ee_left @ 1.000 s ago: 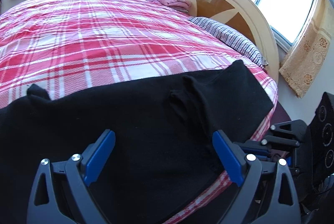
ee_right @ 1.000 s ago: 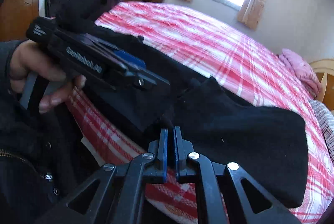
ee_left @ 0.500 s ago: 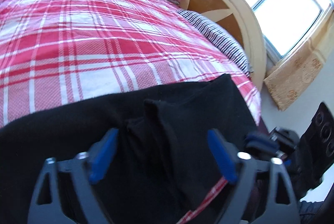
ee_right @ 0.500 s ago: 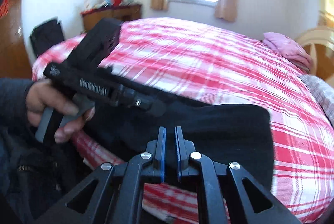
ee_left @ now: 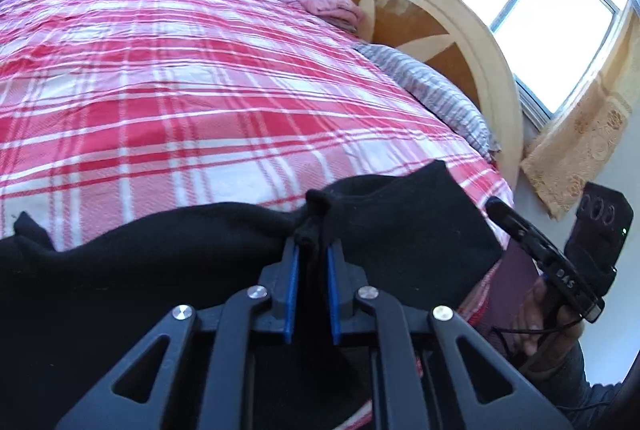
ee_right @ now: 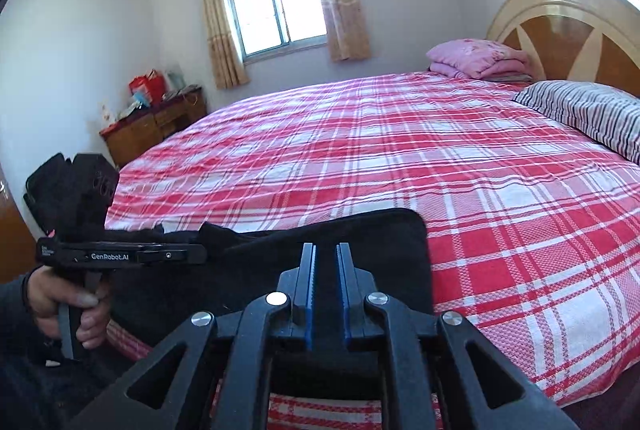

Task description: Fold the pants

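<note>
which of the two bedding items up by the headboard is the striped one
The striped pillow, lying flat on the bed in front of the headboard. The other, the folded pink blanket, is plain pink and sits farther back.

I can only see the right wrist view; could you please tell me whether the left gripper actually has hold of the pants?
Observer: Yes. In the left wrist view the left gripper is shut on a bunched-up ridge of the black pants.
Operator: Thank you. How far does the fabric run on that side?
Observer: It stretches to that view's left edge, where a small corner sticks up against the plaid bedcover.
</note>
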Demonstrator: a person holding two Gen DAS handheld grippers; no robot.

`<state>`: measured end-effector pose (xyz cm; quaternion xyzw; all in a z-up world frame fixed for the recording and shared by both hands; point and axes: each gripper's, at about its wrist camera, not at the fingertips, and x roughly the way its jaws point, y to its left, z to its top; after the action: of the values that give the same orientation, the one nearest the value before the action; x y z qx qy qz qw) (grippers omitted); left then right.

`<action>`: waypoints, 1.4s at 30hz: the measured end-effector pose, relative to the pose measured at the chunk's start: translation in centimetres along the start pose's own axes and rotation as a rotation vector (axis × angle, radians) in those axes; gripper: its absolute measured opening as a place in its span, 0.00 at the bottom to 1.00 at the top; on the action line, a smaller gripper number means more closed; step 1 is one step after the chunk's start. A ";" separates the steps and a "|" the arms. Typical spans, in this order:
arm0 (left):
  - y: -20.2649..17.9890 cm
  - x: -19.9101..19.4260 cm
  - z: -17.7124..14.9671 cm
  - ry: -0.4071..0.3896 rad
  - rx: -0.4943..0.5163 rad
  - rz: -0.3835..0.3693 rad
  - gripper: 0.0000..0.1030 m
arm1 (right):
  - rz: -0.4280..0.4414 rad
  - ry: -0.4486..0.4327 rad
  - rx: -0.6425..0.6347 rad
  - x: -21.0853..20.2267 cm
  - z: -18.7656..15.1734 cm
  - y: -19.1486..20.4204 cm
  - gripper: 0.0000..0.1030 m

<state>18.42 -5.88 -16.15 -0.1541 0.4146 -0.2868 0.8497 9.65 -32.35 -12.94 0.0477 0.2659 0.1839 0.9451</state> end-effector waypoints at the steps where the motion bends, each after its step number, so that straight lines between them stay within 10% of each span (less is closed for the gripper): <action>1: 0.6 0.0 0.2 0.001 -0.024 0.001 0.13 | 0.002 -0.002 0.006 -0.1 0.0 -0.2 0.14; 5: 1.4 -0.3 0.1 0.012 -0.052 -0.035 0.13 | 0.030 0.056 0.034 0.7 -0.4 -0.6 0.42; 11: 0.4 0.3 -0.9 0.047 -0.039 -0.024 0.17 | -0.017 0.093 -0.015 1.5 -1.1 0.3 0.42; 17: -1.6 1.1 -3.7 0.105 0.032 0.013 0.43 | -0.021 0.093 -0.001 1.5 -1.3 -0.1 0.42; 19: -2.4 1.1 -3.7 0.089 0.082 0.033 0.37 | -0.029 0.091 -0.005 1.4 -1.2 0.0 0.42; 20: -2.5 1.1 -3.5 0.086 0.087 0.024 0.14 | -0.031 0.088 -0.008 1.4 -1.2 0.1 0.42; 27: -2.6 -3.0 -1.8 -0.011 0.088 -0.003 0.10 | -0.023 0.040 -0.005 0.5 -0.8 0.1 0.42; 36: 0.5 0.0 -3.2 0.096 -0.015 0.040 0.12 | -0.063 0.147 -0.103 2.4 -1.8 1.8 0.42; 39: 0.5 -1.0 -3.0 0.085 -0.014 0.041 0.24 | -0.075 0.118 -0.091 1.7 -1.3 2.0 0.42; 42: 1.0 -2.1 -3.2 0.084 -0.017 0.102 0.60 | -0.083 0.101 -0.101 1.0 -0.4 2.9 0.43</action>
<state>15.22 -3.92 -17.29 -0.1277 0.4597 -0.2459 0.8438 9.25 -29.32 -13.23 -0.0202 0.3051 0.1601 0.9385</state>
